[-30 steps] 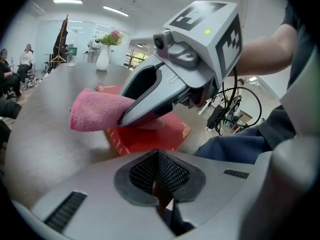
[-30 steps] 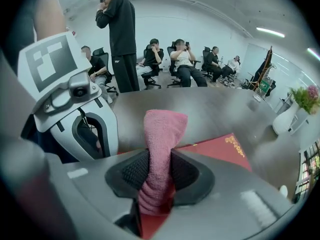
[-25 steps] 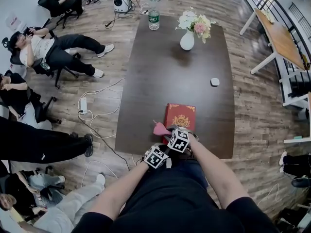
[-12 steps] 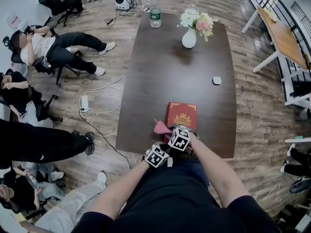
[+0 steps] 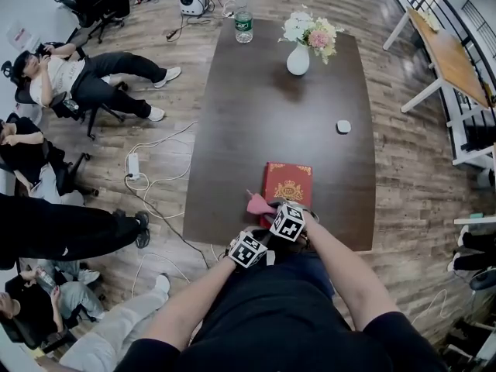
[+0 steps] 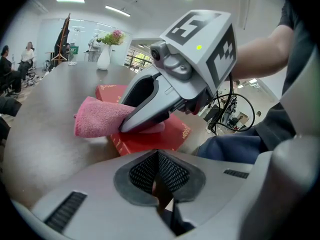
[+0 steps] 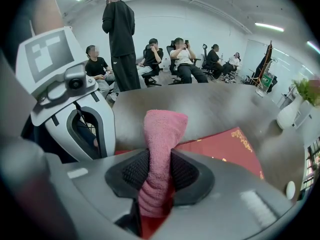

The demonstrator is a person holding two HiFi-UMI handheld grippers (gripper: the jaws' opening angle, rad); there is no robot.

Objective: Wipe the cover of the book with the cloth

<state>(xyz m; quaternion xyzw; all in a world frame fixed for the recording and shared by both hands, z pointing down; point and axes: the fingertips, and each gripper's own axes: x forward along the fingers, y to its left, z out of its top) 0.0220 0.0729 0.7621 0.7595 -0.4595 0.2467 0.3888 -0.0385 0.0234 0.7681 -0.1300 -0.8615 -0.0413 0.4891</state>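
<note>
Dark wood fills the middle of the room: a long desk (image 5: 279,115) on a plank floor, with seated people along the left wall. One red book (image 5: 288,184) with a gold emblem lies flat and shut near the desk's near edge, cover up, which leaves the whole cover open to a sweep. The right hand-held gripper (image 7: 159,173) is clamped on the single pink cloth (image 7: 162,134). A bunched length of it sticks out past the jaws, so soft fabric rather than plastic meets the cover. That free end rests on the book's near left corner and spills over the edge toward the desk. The left hand-held gripper (image 6: 159,171) has its jaws together with nothing between them. It sits low at the near edge, just behind the right one, probably kept close to steady the book if it slides. By my reckoning the wipe is at its near-left start, with most of the cover ahead. Further off stand one white vase of flowers (image 5: 298,60), one green-labelled bottle (image 5: 244,28) and one small white object (image 5: 343,127)
</note>
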